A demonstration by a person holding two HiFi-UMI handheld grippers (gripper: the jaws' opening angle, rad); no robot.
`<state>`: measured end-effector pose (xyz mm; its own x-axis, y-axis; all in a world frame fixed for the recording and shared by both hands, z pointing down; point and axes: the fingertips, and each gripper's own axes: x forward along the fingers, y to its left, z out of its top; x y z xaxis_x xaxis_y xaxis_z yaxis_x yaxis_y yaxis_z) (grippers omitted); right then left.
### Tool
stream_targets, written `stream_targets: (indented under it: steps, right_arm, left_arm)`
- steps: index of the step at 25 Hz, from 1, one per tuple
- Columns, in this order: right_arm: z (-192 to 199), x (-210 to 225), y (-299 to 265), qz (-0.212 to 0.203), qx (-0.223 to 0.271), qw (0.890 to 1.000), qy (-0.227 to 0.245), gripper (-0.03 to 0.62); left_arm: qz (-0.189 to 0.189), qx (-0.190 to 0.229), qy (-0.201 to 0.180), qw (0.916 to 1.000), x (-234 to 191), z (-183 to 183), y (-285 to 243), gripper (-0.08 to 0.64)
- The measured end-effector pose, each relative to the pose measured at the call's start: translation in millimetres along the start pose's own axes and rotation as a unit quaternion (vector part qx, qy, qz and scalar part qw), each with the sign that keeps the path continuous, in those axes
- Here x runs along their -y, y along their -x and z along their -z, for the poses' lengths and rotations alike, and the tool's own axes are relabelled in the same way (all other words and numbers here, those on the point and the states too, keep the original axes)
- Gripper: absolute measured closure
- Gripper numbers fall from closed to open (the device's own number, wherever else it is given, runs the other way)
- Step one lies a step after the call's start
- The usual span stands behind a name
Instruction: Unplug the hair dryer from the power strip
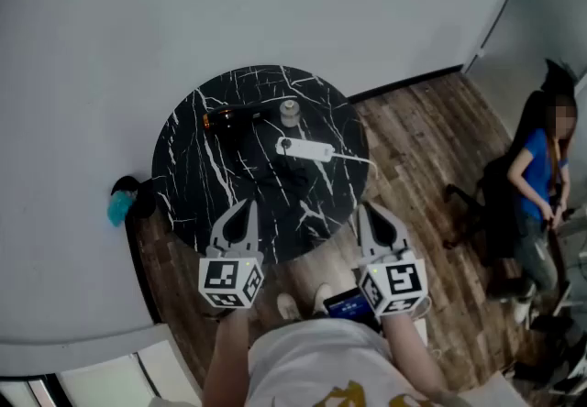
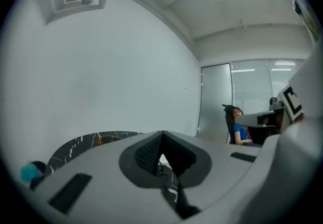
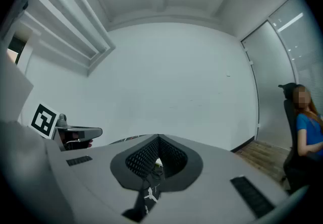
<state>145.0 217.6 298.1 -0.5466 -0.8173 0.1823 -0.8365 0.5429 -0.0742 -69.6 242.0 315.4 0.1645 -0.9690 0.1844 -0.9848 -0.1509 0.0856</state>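
A white wall (image 1: 275,2) and a wood floor (image 1: 431,130) frame a round black marble counter (image 1: 193,185), and a person in blue (image 1: 541,178) sits by a chair well off to the right. Over the counter's near edge the left claw (image 1: 247,206) and right claw (image 1: 365,210) are held side by side, both closed tight with nothing between their jaws. Both aim forward and slightly down toward the middle of the counter. The white power strip (image 1: 306,149) lies there, ahead of both claws and between their lines. Its long axis runs across, left to right, and a white cord (image 1: 353,158) leaves its right end toward the counter's edge. The hair dryer (image 1: 231,116) lies beyond it at the far left, dark with an orange glint, also set crosswise. A loose black cord (image 1: 272,172) rests between strip and claws. A dark spot at the strip's left end looks like the plug, though it is too small to be sure. If so, the left claw seems slightly better placed, while the right could steady the strip. Both would need to open first.
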Motion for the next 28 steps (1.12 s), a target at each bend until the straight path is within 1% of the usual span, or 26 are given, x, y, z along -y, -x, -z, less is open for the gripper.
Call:
stream_targets:
  steps: [9,17,20,28]
  right_arm:
    - [1,19,-1,-0.008,0.0,1.0,-0.004,0.6]
    - [9,41,4,-0.008,-0.005,1.0,-0.013,0.6]
    - [12,48,7,-0.007,-0.006,1.0,-0.016,0.6]
    - [17,56,-1,-0.009,-0.013,0.999,-0.029,0.6]
  left_arm:
    - [0.003,0.001,-0.001,1.0,16,-1,-15,0.575]
    - [0.008,-0.008,0.003,0.9999,36,9,-25,0.575]
    - [0.009,-0.012,-0.001,0.9999,43,11,-26,0.575]
    - [0.006,-0.026,-0.003,0.9997,43,15,-33,0.575]
